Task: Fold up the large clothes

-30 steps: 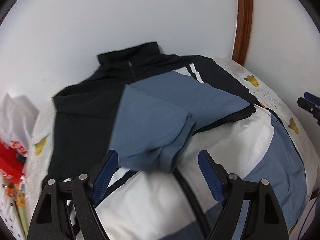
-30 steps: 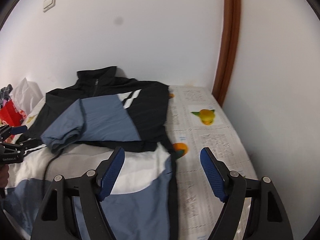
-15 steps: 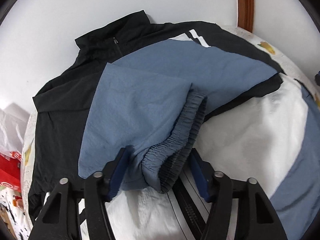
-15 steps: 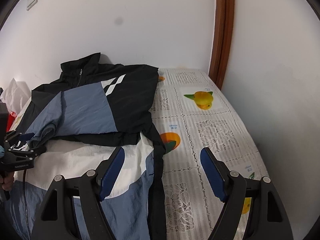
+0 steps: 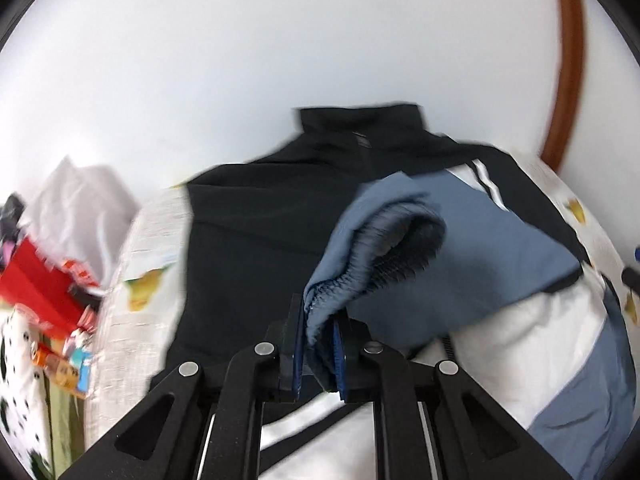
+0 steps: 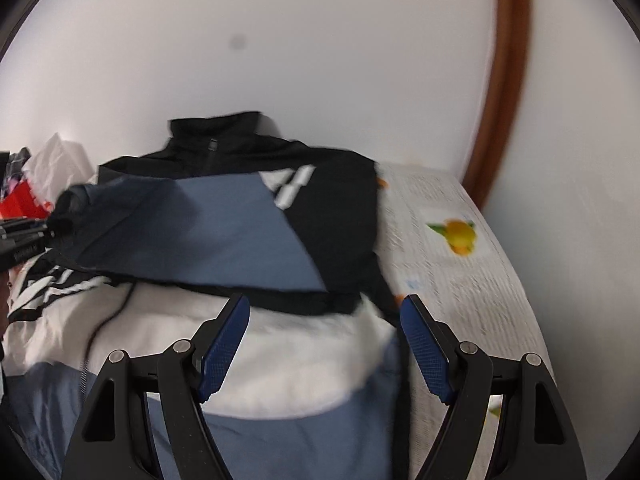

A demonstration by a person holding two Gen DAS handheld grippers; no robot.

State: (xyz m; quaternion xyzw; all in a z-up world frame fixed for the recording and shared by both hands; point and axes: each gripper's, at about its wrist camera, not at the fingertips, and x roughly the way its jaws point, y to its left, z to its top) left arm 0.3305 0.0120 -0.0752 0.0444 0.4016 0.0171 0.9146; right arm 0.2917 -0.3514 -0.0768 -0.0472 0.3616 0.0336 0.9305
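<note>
**Fold only just begun: one sleeve across the chest, its cuff pinched and raised**

The large windbreaker jacket in black, slate blue and white [image 6: 248,240] lies spread front-up on a table covered with a white fruit-print cloth [image 6: 456,264], its stand-up collar against the pale wall at the far side and its hem toward the cameras. One long slate-blue sleeve [image 5: 460,264] lies folded in across the chest, running from the shoulder with the white stripes toward the jacket's other side. Its ribbed elastic cuff [image 5: 360,276] is clamped between the blue pads of the left gripper [image 5: 318,354], whose jaws are closed on the fabric, and the cuff end hangs lifted clear of the black chest panel rather than lying flat. The right gripper [image 6: 324,344] hovers over the white band of the lower body with its jaws wide apart, holding nothing.

As a judgement, the task is at an early stage: this sleeve's fold is in hand but not laid down and smoothed. The white and blue lower half looks unfolded and somewhat rumpled, and the second sleeve's position cannot be made out. What appears left is settling the cuff, bringing in the other side, then folding the hem up toward the collar.

At the table's left edge sits a blurred heap of white plastic bags and red packaging [image 5: 48,280], well apart from the jacket; a brown wooden door frame [image 6: 500,92] rises on the right
</note>
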